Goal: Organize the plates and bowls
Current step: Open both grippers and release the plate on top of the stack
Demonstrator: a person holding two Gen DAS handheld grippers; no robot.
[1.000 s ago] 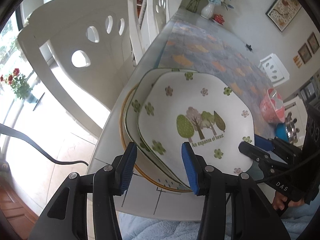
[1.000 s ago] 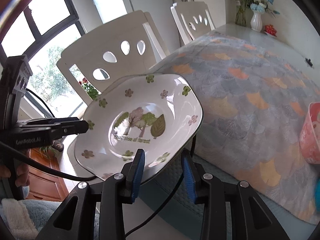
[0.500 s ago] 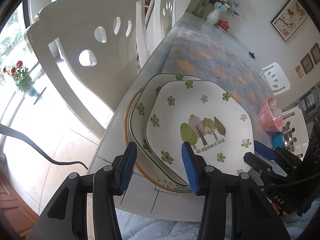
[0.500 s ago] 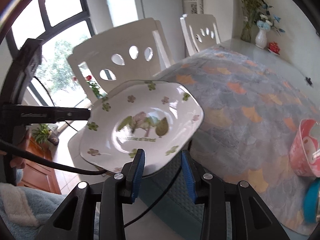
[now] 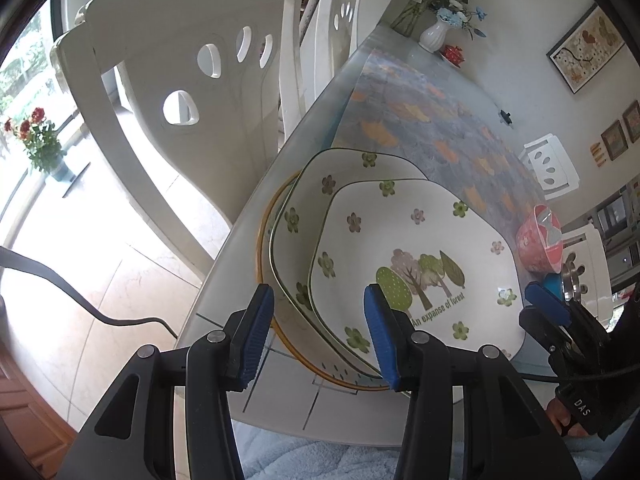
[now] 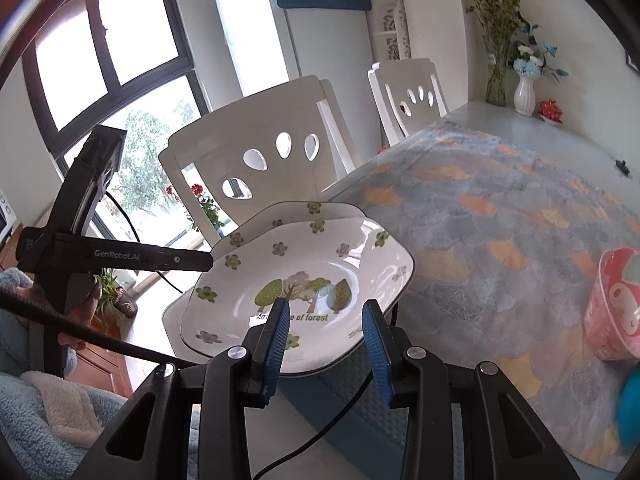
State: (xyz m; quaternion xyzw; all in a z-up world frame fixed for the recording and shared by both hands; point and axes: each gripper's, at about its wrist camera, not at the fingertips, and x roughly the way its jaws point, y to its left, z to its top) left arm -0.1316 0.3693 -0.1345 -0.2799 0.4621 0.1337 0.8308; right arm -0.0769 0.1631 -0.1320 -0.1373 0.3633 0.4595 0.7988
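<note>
Three dishes sit stacked at the near corner of the table (image 5: 224, 280): the forest-print plate (image 5: 416, 256) on top, a flowered plate (image 5: 296, 216) under it, an orange-rimmed plate (image 5: 266, 216) at the bottom. Both grippers stand wide apart and hold nothing, the left gripper (image 5: 318, 332) above the stack's near edge, the right gripper (image 6: 326, 340) at the top plate's rim. A pink bowl (image 6: 616, 304) rests well apart on the patterned cloth (image 6: 500, 220)

glass table (image 5: 224, 320), patterned cloth (image 5: 432, 120), plates (image 5: 420, 240)
</note>
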